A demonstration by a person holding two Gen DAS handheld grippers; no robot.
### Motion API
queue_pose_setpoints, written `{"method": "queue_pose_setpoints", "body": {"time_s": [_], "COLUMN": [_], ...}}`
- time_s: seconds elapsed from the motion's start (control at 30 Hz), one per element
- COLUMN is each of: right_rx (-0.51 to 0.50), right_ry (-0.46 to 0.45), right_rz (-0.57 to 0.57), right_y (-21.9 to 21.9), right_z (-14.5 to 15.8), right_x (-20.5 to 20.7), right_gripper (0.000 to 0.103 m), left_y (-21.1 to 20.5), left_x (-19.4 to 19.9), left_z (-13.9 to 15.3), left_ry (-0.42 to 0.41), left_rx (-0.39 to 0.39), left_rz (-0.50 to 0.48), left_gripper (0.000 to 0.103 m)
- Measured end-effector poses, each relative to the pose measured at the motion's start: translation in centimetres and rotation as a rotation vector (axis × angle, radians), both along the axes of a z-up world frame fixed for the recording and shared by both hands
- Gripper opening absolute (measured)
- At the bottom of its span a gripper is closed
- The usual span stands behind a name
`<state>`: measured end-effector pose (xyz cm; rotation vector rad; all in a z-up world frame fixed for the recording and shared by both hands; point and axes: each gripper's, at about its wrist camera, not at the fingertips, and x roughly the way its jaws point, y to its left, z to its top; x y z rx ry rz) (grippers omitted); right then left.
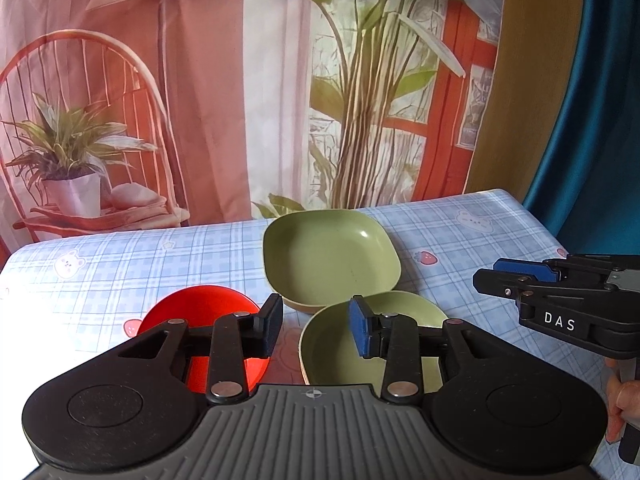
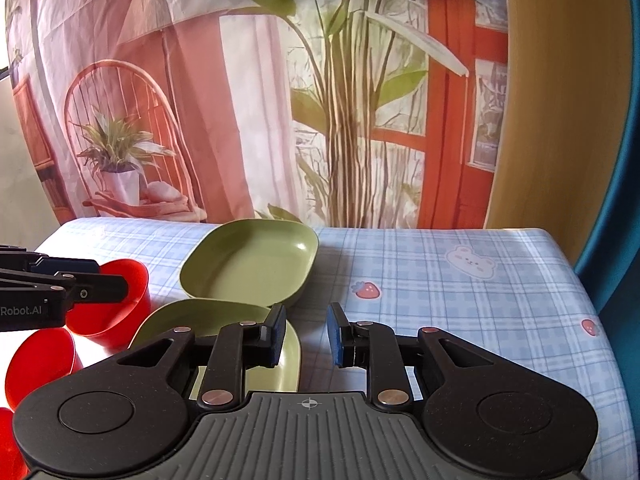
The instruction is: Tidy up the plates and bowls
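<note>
Two green plates sit mid-frame on the counter (image 1: 460,232): the far plate (image 1: 330,254) rests tilted, its near edge propped on the near plate (image 1: 340,344). Left of them in the right wrist view stand a red bowl (image 2: 120,300) and a second red bowl (image 2: 40,360) at the lower left. The left gripper (image 1: 316,330) hangs above the gap between bowl and near plate, jaws apart and empty. The right gripper (image 2: 306,334) hovers beside the near plate, jaws narrowly apart, holding nothing. A printed curtain (image 1: 200,80) fills the background.
</note>
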<state>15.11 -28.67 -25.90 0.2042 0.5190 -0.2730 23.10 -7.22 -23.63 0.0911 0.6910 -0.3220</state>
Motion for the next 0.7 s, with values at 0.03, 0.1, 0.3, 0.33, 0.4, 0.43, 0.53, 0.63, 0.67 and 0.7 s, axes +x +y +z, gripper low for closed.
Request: {"method": "queue_pose_setpoints", "body": {"time_s": [0.03, 0.1, 0.3, 0.33, 0.4, 0.43, 0.53, 0.63, 0.67, 0.7], "right_rx": [0.001, 0.0, -0.012, -0.013, -0.016, -0.017, -0.022, -0.013, -0.007, -0.002], "right_ry": [-0.002, -0.008, -0.022, -0.024, -0.025, -0.024, -0.022, -0.017, -0.015, -0.013], "right_rz": [0.001, 0.002, 0.008, 0.008, 0.008, 0.009, 0.009, 0.006, 0.005, 0.004], "right_y": [-0.2, -0.6, -1.7, -1.9, -2.4, -2.5, -3.1, -3.7, -4.0, -4.2], "right_z": [0.2, 0.6, 1.9, 2.0, 2.2, 2.3, 2.3, 2.1, 2.0, 1.9], "right_x": [0.2, 0.6, 2.3, 2.6, 3.3, 3.6, 4.4, 5.2, 5.4, 5.6], "right_gripper": [0.021, 0.021, 0.021, 0.021, 0.021, 0.021, 0.021, 0.021, 0.021, 0.021], "left_y": [0.1, 0.1, 0.0, 0.0, 0.0, 0.0, -0.2, -0.4, -0.5, -0.5], "left_x": [0.2, 0.7, 2.5, 2.9, 3.6, 3.9, 4.9, 5.8, 6.1, 6.5], "left_z": [0.1, 0.3, 0.8, 0.9, 0.9, 0.9, 0.9, 0.8, 0.7, 0.5], "left_ry": [0.0, -0.003, -0.01, -0.009, -0.007, -0.006, -0.009, -0.006, -0.002, 0.006], "left_rx": [-0.002, -0.001, 0.004, 0.002, 0.0, 0.001, 0.013, 0.02, 0.02, 0.02], "left_rz": [0.002, 0.005, 0.012, 0.014, 0.018, 0.021, 0.024, 0.022, 0.022, 0.024], "left_gripper": [0.039, 0.039, 0.039, 0.039, 0.039, 0.039, 0.039, 0.039, 0.039, 0.039]}}
